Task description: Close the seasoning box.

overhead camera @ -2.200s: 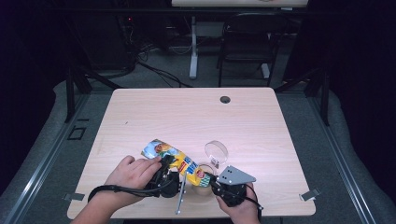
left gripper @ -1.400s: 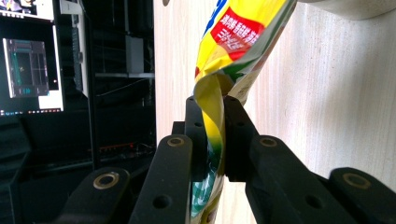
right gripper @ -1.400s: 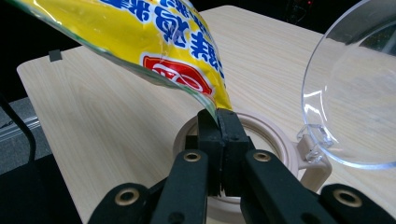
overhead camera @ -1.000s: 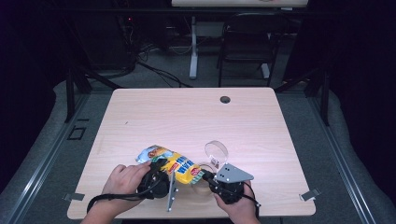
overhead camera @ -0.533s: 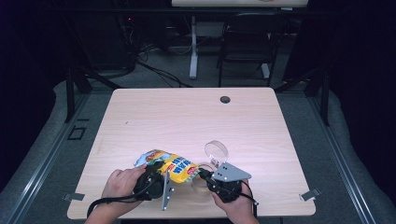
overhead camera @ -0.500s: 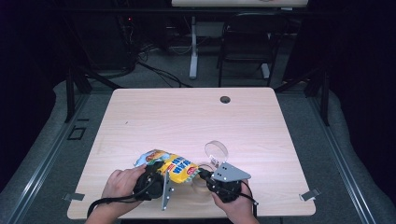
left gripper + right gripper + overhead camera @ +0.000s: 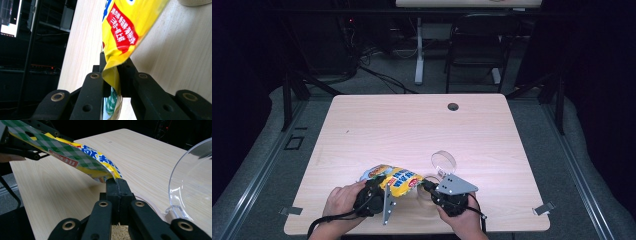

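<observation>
Bag (image 7: 394,178): a glossy yellow snack pouch of thin, crinkly film, printed with blue and white letters, a red label with white characters and a green-and-white check band. It hangs stretched between the two grippers over the near edge of the table (image 7: 422,130), a pale wood-grain board with rounded corners and a small dark round hole (image 7: 453,106) near its far edge.

The left gripper (image 7: 113,72) is of matt black bars joined by brass-ringed rivets. In its own view, its jaws pinch one folded edge of the bag (image 7: 120,30); the film bunches into a crease between the pads and runs up and away from them. These jaws have just opened a little, yet the film is clamped between them.

The right gripper (image 7: 116,182) has the same black linkage, with a grey three-cornered plate (image 7: 456,184) on top in the high view. Its jaws are pressed tight together on the bag's opposite corner (image 7: 110,173), and the pouch slopes up from there toward the left gripper.

Just beside the right gripper, a clear, round, thin-walled plastic lid (image 7: 192,182) stands tilted, hinged on a container (image 7: 431,181) holding pale granular stuff (image 7: 120,232).
</observation>
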Available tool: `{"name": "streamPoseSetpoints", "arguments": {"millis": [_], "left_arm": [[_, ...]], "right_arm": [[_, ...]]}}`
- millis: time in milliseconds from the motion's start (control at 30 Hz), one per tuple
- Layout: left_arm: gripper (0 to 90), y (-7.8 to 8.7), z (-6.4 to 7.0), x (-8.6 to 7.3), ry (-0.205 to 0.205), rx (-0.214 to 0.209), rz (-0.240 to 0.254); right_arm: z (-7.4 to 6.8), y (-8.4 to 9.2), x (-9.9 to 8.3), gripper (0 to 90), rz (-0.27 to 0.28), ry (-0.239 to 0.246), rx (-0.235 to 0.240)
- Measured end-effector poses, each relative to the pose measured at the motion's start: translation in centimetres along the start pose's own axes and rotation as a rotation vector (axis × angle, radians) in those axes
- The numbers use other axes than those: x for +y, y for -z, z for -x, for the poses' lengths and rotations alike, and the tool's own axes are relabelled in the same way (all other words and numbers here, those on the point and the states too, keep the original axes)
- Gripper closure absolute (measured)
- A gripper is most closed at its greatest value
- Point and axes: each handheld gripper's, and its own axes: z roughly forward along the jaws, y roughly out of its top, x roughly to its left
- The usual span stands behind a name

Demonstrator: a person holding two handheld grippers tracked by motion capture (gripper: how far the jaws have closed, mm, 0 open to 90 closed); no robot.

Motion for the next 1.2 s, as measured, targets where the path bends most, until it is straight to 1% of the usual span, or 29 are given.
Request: {"name": "streamPoseSetpoints", "arguments": {"millis": [200,333,400,433,467,600,667,800,833,900,967,1033,1067,1200], "left_arm": [[83.4,-0.3,0.2,-0.4,0.035,-0.019,0.013],[82.9,-0.6,0.6,-0.6,0.039,-0.026,0.007],[82.8,-0.7,0.7,-0.7,0.055,-0.03,0.01],[82.9,-0.8,0.7,-0.7,0.072,-0.036,0.019],[82.9,-0.8,0.7,-0.8,0.079,-0.043,0.018],[83.8,-1.0,0.7,-1.2,0.129,-0.069,0.038],[84.0,-1.2,0.7,-1.3,0.14,-0.086,0.044],[84.6,-1.3,0.9,-1.5,0.145,-0.096,0.05],[84.8,-1.3,0.9,-1.5,0.153,-0.102,0.053],[85.2,-1.3,0.8,-1.8,0.183,-0.114,0.068],[85.6,-1.4,0.6,-2.0,0.201,-0.126,0.083],[86.0,-1.4,0.7,-2.2,0.204,-0.133,0.08],[86.1,-1.4,0.7,-2.2,0.198,-0.131,0.084],[86.5,-1.4,0.6,-2.3,0.217,-0.141,0.089]], "right_arm": [[0.0,-0.1,0.1,90.0,0.01,-0.003,0.003],[-0.1,-0.2,0.2,90.0,0.012,0.0,0.005],[-0.1,-0.3,0.2,90.0,0.015,0.002,0.008],[-0.1,-0.3,0.2,90.0,0.016,0.002,0.007],[-0.1,-0.3,0.2,90.0,0.018,0.002,0.007],[-0.1,-0.4,0.3,90.0,0.025,0.002,0.007],[-0.1,-0.4,0.3,90.0,0.028,0.0,0.008],[0.0,-0.4,0.3,89.9,0.025,-0.015,0.018],[0.0,-0.4,0.3,89.7,0.029,-0.022,0.019],[0.0,-0.4,0.3,87.9,0.034,-0.025,0.02],[-0.1,-0.4,0.4,85.0,0.038,-0.028,0.019],[-0.1,-0.5,0.4,83.4,0.036,-0.022,0.023],[-0.2,-0.5,0.4,82.3,0.04,-0.022,0.025],[-0.3,-0.6,0.3,78.4,0.043,-0.008,0.024]]}}
